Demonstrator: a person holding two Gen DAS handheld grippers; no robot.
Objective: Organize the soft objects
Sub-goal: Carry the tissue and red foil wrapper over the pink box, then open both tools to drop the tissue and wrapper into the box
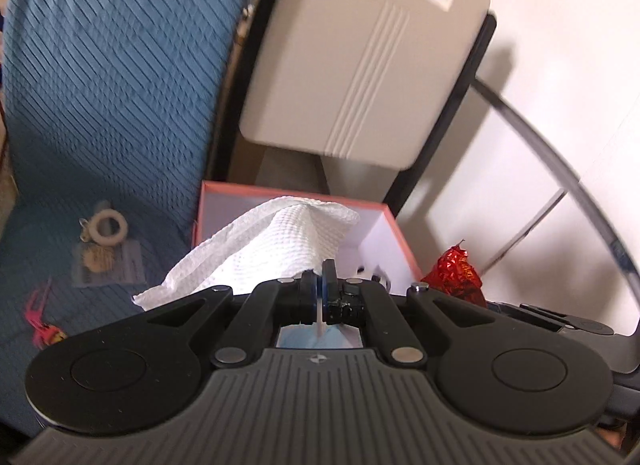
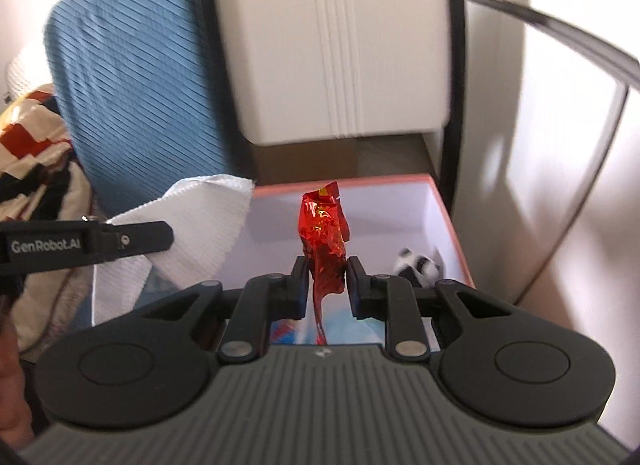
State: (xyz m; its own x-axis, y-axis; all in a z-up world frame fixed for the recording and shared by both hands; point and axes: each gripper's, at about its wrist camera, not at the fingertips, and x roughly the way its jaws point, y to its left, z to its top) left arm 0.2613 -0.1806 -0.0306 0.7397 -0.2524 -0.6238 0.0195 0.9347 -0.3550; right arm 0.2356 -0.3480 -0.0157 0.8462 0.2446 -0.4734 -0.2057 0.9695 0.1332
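My left gripper (image 1: 320, 285) is shut on a white waffle-textured paper towel (image 1: 272, 249) that fans out over a pink-rimmed box (image 1: 396, 221) with a white inside. In the right wrist view my right gripper (image 2: 327, 270) is shut on a crumpled red foil wrapper (image 2: 323, 231), held above the same pink-rimmed box (image 2: 452, 217). The paper towel (image 2: 192, 225) and the left gripper's black finger show at the left of that view. A small black-and-white soft toy (image 2: 416, 265) lies in the box's right corner. The red foil wrapper (image 1: 456, 273) peeks in at the right of the left wrist view.
A blue ribbed cover (image 1: 100, 85) spreads to the left, bearing a white ring (image 1: 108, 227), a clear packet (image 1: 108, 261) and a pink item (image 1: 42, 325). A beige plastic panel (image 1: 360, 53) stands behind the box. A white wall (image 2: 560, 185) rises at right. Patterned fabric (image 2: 32, 153) lies far left.
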